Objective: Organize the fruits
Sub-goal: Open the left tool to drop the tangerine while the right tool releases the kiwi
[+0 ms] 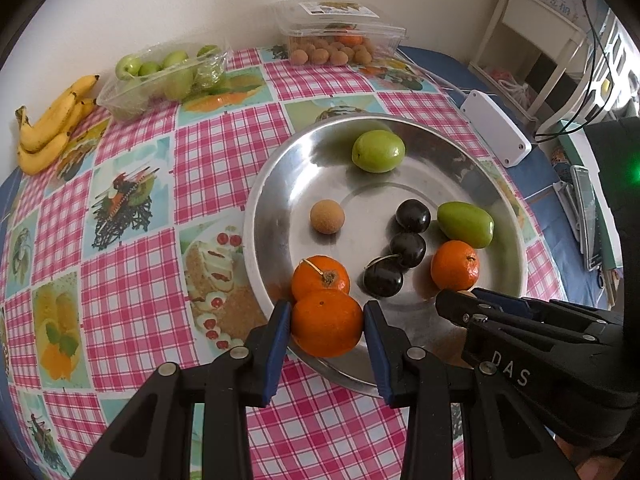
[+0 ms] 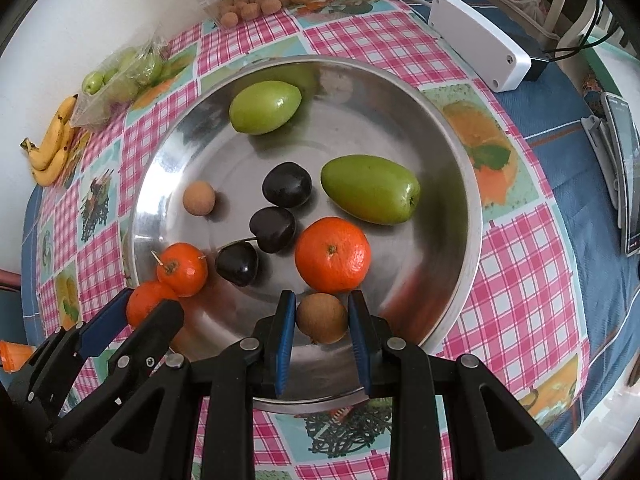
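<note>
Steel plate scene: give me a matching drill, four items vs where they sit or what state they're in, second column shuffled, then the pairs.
Column 1:
1. mandarin
2. small brown fruit
3. bananas
4. three dark cherries

Column 2:
A. on the tablecloth by the wall
B. between the right gripper pads
C. loose in the middle of the steel plate
D. between the left gripper pads

Pairs: 1-D, 2-B, 3-A, 4-C

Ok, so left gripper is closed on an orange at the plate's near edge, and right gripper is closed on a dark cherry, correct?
Not quite. The right gripper is closed on a small brown round fruit, not a cherry, as the right wrist view shows. The left gripper is on the orange at the plate's near edge.
</note>
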Motion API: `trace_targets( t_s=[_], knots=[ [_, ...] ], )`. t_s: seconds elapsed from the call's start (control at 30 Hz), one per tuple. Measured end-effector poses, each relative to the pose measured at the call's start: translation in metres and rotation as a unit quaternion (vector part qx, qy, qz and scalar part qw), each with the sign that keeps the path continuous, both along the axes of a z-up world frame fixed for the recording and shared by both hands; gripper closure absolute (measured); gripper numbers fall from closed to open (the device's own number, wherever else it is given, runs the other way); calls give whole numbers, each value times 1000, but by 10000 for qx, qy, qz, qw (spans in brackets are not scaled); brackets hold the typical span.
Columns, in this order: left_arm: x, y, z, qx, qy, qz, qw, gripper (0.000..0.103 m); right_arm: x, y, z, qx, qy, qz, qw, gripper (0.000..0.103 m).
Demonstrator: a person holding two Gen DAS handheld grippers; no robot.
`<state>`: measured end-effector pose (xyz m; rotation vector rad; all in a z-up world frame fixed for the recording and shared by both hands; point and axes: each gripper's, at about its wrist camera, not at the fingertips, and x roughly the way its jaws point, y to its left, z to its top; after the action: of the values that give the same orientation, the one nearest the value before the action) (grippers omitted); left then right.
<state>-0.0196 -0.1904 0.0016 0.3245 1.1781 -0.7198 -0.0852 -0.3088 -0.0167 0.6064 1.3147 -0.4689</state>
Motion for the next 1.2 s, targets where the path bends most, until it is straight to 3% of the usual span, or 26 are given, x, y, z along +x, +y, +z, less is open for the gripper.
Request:
trace_targets(
  t_s=[0.57, 0.73, 0.83, 1.03, 1.2],
  knots=[
    [1, 5, 7, -145, 108, 51, 9998, 61, 4, 2, -7, -4, 84, 48, 10000, 75],
    [5, 16, 15, -270, 138, 163, 9994, 54, 4, 3, -4, -32, 86, 82, 9999, 75],
    [12, 27, 18, -326, 145, 374, 9987, 46, 4, 3, -4, -53, 110, 97, 9999, 73],
    [34, 57, 14, 26, -8, 1087, 9941, 31, 4, 4, 0, -151, 106, 99, 9998, 56],
    [44, 77, 5, 360, -208, 1495, 9879, 3, 5, 9, 7, -246, 22, 190, 9995, 45]
  ],
)
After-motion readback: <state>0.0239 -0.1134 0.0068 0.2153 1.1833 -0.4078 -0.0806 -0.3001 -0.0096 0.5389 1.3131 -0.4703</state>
